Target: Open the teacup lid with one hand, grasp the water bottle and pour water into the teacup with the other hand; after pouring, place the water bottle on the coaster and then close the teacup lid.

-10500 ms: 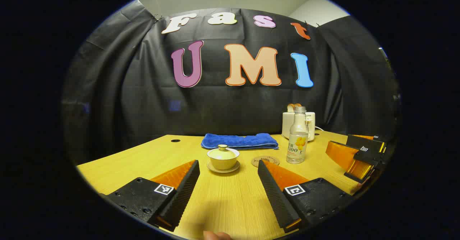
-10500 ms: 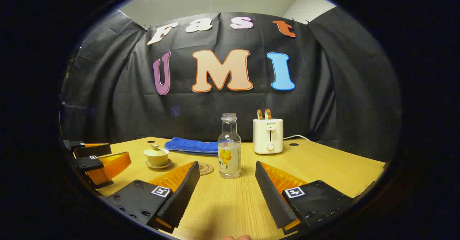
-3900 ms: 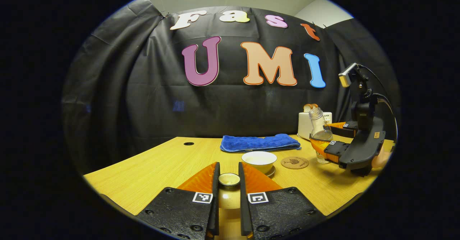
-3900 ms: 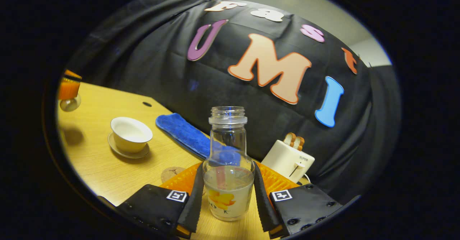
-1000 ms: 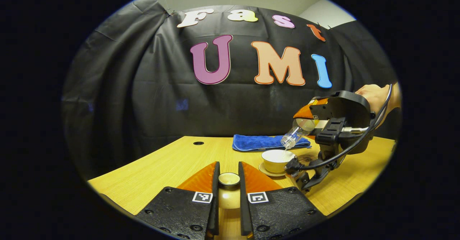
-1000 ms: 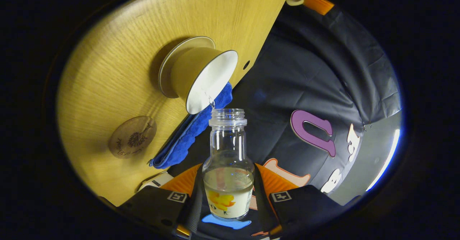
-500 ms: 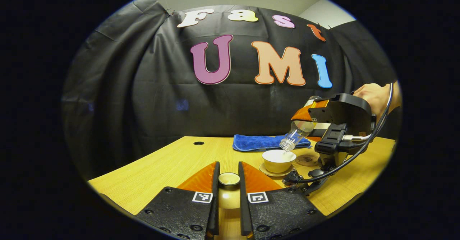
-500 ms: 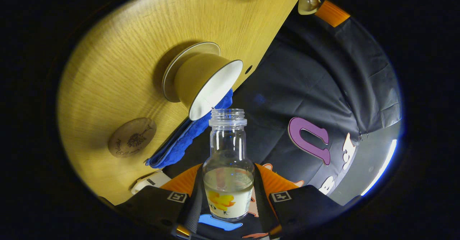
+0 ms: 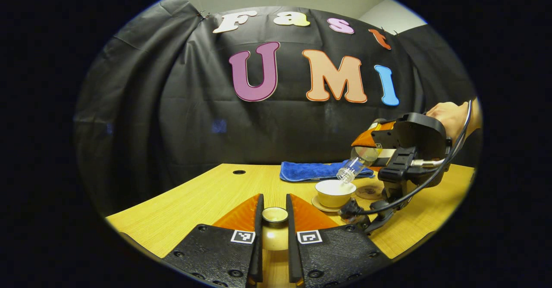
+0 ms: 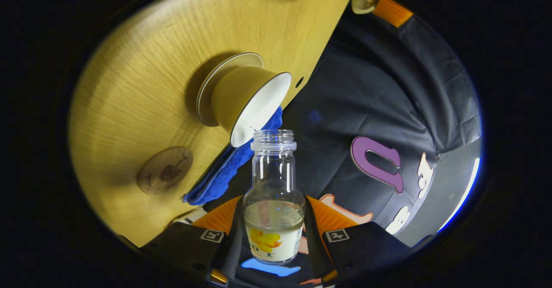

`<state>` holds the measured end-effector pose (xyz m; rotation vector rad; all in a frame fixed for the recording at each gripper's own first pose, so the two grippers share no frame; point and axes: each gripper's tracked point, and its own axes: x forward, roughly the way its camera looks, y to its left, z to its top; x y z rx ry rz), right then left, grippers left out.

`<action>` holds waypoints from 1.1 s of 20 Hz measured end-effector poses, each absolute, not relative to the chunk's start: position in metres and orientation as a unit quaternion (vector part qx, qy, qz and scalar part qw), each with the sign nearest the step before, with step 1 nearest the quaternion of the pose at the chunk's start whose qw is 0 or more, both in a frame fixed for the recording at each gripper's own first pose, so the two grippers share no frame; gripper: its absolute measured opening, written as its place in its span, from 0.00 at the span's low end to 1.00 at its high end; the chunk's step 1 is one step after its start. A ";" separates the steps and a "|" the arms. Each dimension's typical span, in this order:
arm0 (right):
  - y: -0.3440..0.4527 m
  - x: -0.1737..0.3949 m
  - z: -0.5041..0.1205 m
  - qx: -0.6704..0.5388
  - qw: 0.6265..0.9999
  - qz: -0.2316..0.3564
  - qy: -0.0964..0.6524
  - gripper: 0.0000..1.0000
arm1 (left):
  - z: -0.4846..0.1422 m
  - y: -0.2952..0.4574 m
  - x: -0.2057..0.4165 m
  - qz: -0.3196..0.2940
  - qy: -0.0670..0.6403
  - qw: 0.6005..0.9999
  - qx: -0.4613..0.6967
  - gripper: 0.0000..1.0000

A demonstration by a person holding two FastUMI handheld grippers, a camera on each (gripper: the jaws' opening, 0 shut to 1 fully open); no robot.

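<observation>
Meanwhile, right gripper [image 10: 271, 236] clamped on tilted water bottle [image 10: 273, 201], mouth just over teacup [image 10: 248, 100] on its saucer [image 10: 211, 85]; left gripper [image 9: 274, 240] closed on lifted lid [image 9: 274, 217].

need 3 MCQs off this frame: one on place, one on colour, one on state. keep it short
1. Where is the coaster?
A. under the cup
B. bare on the table, beside the cup's saucer
C. on the towel

2. What colour is the towel?
A. blue
B. red
C. white

3. How is the bottle held?
A. upright on the table
B. lying on the towel
C. tipped, mouth over the open cup, in the right gripper

Key: 1 B, the right gripper view shows the coaster with nothing on it, apart from the saucer. 2 A, blue in both views. 3 C, the left gripper view shows the bottle slanted down toward the cup, while the left gripper holds the lid in its jaws.
</observation>
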<state>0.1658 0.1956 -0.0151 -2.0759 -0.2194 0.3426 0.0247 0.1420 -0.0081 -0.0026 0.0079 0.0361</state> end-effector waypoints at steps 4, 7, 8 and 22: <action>0.183 0.167 -0.008 -0.742 0.649 0.167 -0.013 0.70 | -0.008 0.143 0.025 0.020 0.003 1.000 -0.001 0.21; 0.177 0.175 0.009 -0.599 0.781 0.173 0.037 0.67 | -0.008 0.143 0.024 0.020 0.003 1.000 -0.001 0.20; 0.177 0.175 0.017 -0.543 0.820 0.172 0.047 0.67 | -0.008 0.143 0.025 0.020 0.003 1.000 -0.001 0.21; 0.116 0.194 -0.005 0.019 0.993 0.100 0.059 0.70 | -0.008 0.145 0.025 0.024 0.003 1.000 0.000 0.20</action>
